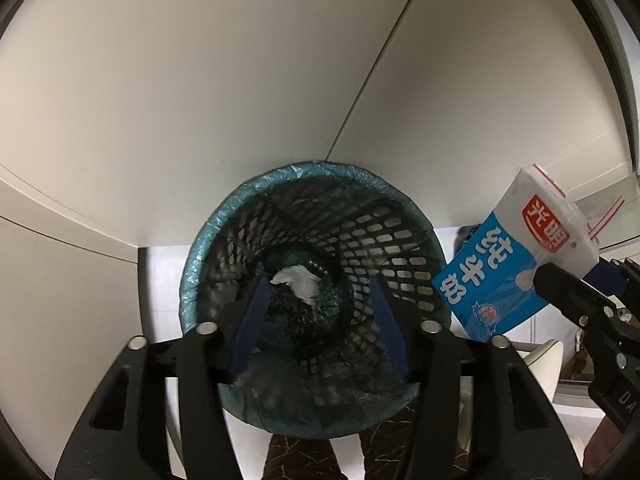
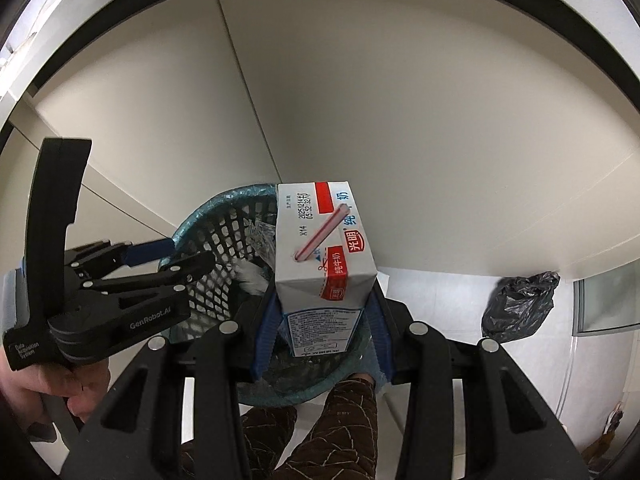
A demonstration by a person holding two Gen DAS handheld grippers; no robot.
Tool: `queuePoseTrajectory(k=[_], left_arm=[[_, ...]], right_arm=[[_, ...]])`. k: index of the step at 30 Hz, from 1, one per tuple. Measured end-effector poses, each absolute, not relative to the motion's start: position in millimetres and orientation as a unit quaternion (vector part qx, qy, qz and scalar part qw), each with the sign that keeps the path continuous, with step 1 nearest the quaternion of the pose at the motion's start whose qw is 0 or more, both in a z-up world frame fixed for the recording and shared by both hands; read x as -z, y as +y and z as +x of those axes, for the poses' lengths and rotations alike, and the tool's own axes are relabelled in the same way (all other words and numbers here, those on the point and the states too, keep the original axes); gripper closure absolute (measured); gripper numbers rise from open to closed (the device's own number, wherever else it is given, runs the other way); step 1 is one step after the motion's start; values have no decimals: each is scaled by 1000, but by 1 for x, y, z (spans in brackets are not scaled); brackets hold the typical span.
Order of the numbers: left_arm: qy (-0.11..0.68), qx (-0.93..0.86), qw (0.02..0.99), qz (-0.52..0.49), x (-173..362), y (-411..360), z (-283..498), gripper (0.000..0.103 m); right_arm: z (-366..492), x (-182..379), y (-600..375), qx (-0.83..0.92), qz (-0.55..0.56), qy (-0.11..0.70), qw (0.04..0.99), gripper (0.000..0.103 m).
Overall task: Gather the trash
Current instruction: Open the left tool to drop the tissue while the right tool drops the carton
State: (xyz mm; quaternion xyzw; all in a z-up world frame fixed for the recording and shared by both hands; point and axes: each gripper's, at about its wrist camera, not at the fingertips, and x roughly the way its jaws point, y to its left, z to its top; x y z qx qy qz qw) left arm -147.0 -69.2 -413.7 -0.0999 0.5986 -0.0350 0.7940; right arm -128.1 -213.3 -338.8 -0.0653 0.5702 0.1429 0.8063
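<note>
Carton markings: the milk carton (image 2: 326,256) is showing a red badge reading 光明 and the words 纯牛奶 in white on blue; its top panel is carrying the stamp "X14" and a date line beginning 2025, the rest too small to read with certainty; a fine-print panel on the lower face is not legible
Straw: a red-and-white striped straw (image 2: 320,236) is sticking out of the hole in the carton top, lying tilted across it
Tool markings: the left gripper's body, in the right wrist view, is bearing "GenRobot.AI" and "Data Acquisition System"
Right gripper (image 2: 324,316): clenched on the milk carton; the blue pads (image 2: 266,332) are pressing on both side faces of its lower half; it is holding the carton in the air over the basket mouth
Left gripper (image 1: 318,312): its fingers are standing spread apart with nothing between them; they are reaching in at the near rim of the waste basket (image 1: 400,240)
Waste basket: black lattice plastic lined with a teal bag folded over the rim; a crumpled white tissue (image 1: 298,280) is lying at the bottom
Carton position: in the left wrist view it is hanging just right of the basket rim, tilted
Surroundings: a knotted black bag (image 2: 520,306) is sitting on the white floor, well apart from the basket
</note>
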Motion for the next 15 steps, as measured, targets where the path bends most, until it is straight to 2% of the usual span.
queuePoseTrajectory(k=[2,4,7,15], left_arm=[[596,30,797,-99,412,-68,-149,31],[595,24,798,-96,412,-65,-151,25],[592,8,800,-95,411,-53,-154,8],[593,-8,801,-87,405,-26,-159,6]], right_arm=[[-129,342,-214,-144,-65,570,806,64],[-129,345,-214,-145,-59,572,805,64],[-128,348,-212,-146,-55,570,807,64],[-126,356,-195,-163,-48,563,809,64]])
